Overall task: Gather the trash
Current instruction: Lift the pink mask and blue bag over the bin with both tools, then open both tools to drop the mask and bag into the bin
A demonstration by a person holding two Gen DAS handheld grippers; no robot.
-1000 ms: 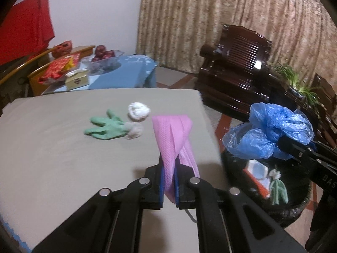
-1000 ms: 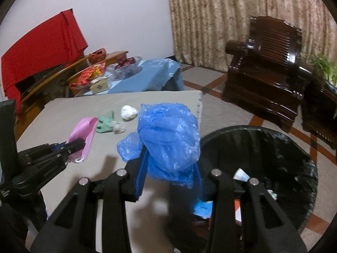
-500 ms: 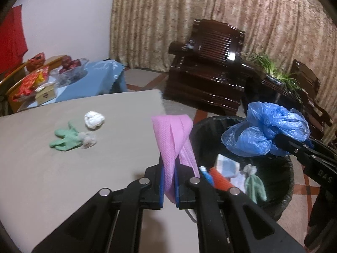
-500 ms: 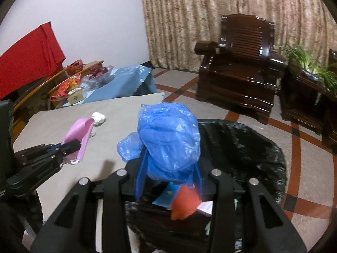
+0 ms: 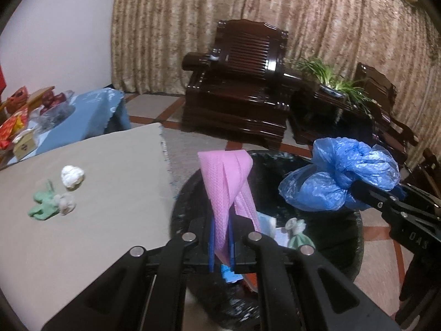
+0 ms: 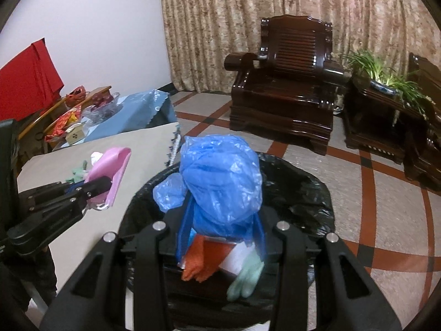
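Observation:
My left gripper [image 5: 222, 244] is shut on a folded pink cloth [image 5: 228, 190] and holds it over the near rim of the black-lined trash bin [image 5: 187, 193]. My right gripper [image 6: 220, 237] is shut on a crumpled blue plastic bag [image 6: 220, 190] and holds it above the bin's opening [image 6: 303, 182]. Trash lies inside the bin: an orange piece [image 6: 197, 264], a green glove [image 6: 245, 275] and paper. On the grey table [image 5: 96, 234] remain a green glove [image 5: 42, 207], a small grey wad [image 5: 66, 204] and a white paper ball [image 5: 72, 176].
A dark wooden armchair [image 6: 289, 91] and a side table with a potted plant [image 6: 386, 82] stand beyond the bin. A blue-covered table [image 5: 82, 121] with fruit and packets stands at the far left. Tiled floor lies to the right of the bin.
Both grippers have moved right, off the table and over the bin, each still holding its item. The bin's contents now show below them.

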